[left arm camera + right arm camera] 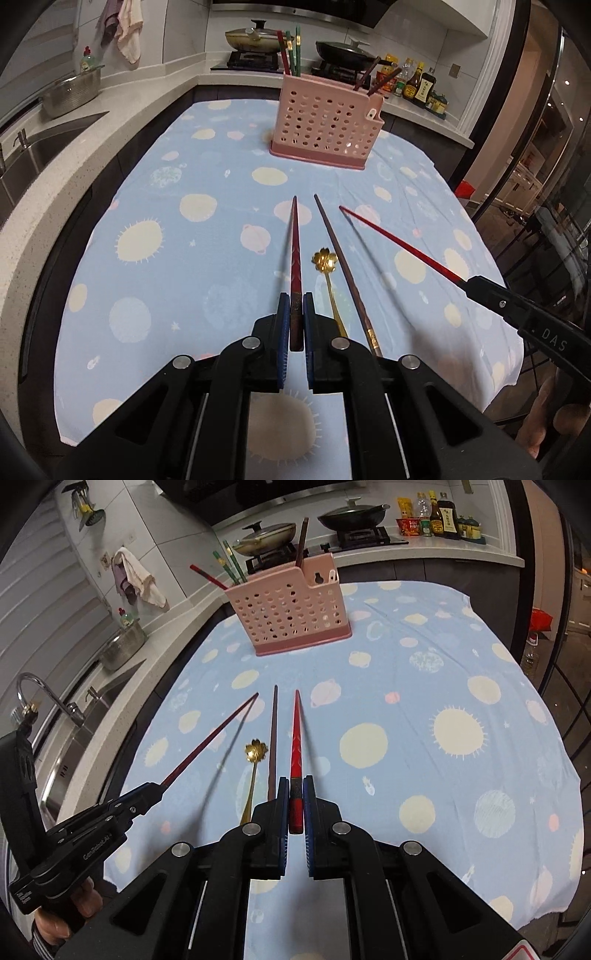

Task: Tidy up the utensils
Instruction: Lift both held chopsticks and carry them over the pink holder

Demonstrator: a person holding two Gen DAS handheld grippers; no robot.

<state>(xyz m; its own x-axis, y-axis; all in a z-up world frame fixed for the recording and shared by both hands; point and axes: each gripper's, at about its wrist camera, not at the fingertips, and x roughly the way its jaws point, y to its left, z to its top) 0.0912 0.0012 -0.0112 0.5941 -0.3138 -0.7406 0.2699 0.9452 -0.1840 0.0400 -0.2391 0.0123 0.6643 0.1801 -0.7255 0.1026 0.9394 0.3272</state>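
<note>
My left claw (295,314) squeezes a dark red chopstick (294,240); my right claw (295,797) squeezes a bright red chopstick (296,734). Some chopsticks already stand in the pink holder (325,122). A brown chopstick (340,254) and gold flower spoon (327,275) still lie on the tabletop (166,266).

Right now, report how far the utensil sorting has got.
Done: several chopsticks already stand in the pink holder. In hand: the left gripper is shut on a dark red chopstick, and the right gripper on a bright red chopstick, both held above the table. Left: the brown chopstick and gold flower spoon lie on the blue tablecloth.
</note>
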